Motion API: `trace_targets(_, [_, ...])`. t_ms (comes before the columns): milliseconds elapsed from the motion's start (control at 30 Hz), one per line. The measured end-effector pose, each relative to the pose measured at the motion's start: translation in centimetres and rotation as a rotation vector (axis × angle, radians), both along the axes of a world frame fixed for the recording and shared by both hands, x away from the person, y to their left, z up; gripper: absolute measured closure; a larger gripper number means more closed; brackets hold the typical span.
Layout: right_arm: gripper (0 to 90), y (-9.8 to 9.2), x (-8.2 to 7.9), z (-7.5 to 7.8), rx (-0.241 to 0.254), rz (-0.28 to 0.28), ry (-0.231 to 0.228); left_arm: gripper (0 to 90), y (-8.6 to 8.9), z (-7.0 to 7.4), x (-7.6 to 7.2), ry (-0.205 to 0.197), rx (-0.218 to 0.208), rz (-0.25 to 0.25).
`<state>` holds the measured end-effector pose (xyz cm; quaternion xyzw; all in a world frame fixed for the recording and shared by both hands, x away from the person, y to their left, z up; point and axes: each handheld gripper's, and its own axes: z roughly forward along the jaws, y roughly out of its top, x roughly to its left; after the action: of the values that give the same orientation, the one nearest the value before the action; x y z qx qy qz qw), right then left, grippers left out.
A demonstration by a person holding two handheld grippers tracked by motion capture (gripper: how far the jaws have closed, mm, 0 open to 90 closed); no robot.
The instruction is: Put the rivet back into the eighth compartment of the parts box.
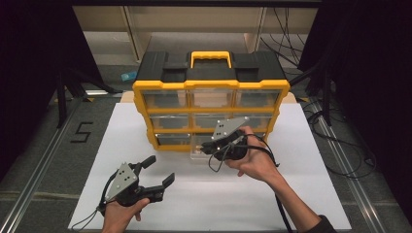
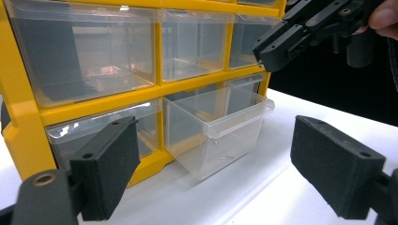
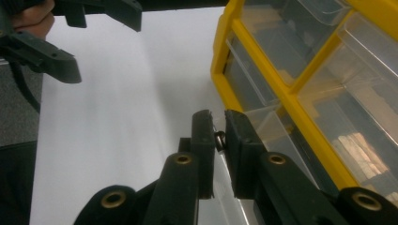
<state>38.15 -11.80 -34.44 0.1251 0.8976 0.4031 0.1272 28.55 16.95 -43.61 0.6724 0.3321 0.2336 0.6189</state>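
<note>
Drawer (image 1: 204,148) of clear plastic, bottom row, middle column of the yellow organizer (image 1: 210,97): pulled partly out over the white board (image 1: 121,141).

High view: the organizer stands upright at the far half of the board, black top with a yellow handle (image 1: 210,57), three rows of clear drawers. My right gripper (image 1: 210,148) sits at the front of the pulled-out drawer, my hand wrapped around its body. My left gripper (image 1: 159,171) rests low over the bare board, well apart from the organizer, jaws spread wide with nothing between them.

Left gripper view: my own two black pads (image 2: 110,168) stand far apart at the bottom corners. Between them, farther off, the open drawer (image 2: 218,129) projects from the yellow frame (image 2: 23,126); it is transparent, and I can make out one tiny item on its floor but cannot tell what it is. The right gripper (image 2: 270,51) hovers above and beyond the drawer's far corner.

Right gripper view: my right jaws are nearly together, pinching a small dark metal part (image 3: 219,140) between the pads (image 3: 202,136). It is too small to identify. The drawer's clear wall (image 3: 263,124) lies just past the fingertips. The left gripper (image 3: 101,35) shows at the upper left over the board.
</note>
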Motion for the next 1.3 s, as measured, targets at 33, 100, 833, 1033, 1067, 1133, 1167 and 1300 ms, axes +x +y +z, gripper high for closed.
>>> trace_targets(33, [82.5, 0.0, 0.0, 0.0, 0.000, 0.000, 0.000, 15.9, 0.0, 0.0, 0.0, -0.001, -0.001, 0.000])
trace_targets(100, [82.5, -0.1, 0.3, -0.1, -0.001, -0.009, -0.004, 15.9, 0.0, 0.0, 0.0, -0.001, -0.001, 0.000])
trace_targets(833, [82.5, -1.2, 2.3, -1.4, -0.016, -0.085, -0.010, 16.0, 0.0, 0.0, 0.0, 0.001, 0.001, 0.000])
trace_targets(1033, [82.4, -1.3, 2.7, -1.7, -0.018, -0.101, -0.011, 16.0, 0.0, 0.0, 0.0, 0.004, 0.005, 0.003])
trace_targets(1067, [82.5, -1.4, 2.7, -1.7, -0.019, -0.104, -0.015, 16.0, 0.0, 0.0, 0.0, 0.004, 0.007, 0.002])
trace_targets(1133, [82.4, -1.4, 2.8, -1.8, -0.021, -0.103, -0.012, 16.0, 0.0, 0.0, 0.0, 0.004, 0.007, 0.002])
trace_targets(1167, [82.4, -1.4, 2.8, -1.8, -0.019, -0.104, -0.012, 16.0, 0.0, 0.0, 0.0, 0.004, 0.007, 0.002])
trace_targets(1300, [82.4, -1.4, 3.0, -1.9, -0.018, -0.107, -0.014, 16.0, 0.0, 0.0, 0.0, 0.004, 0.008, 0.002])
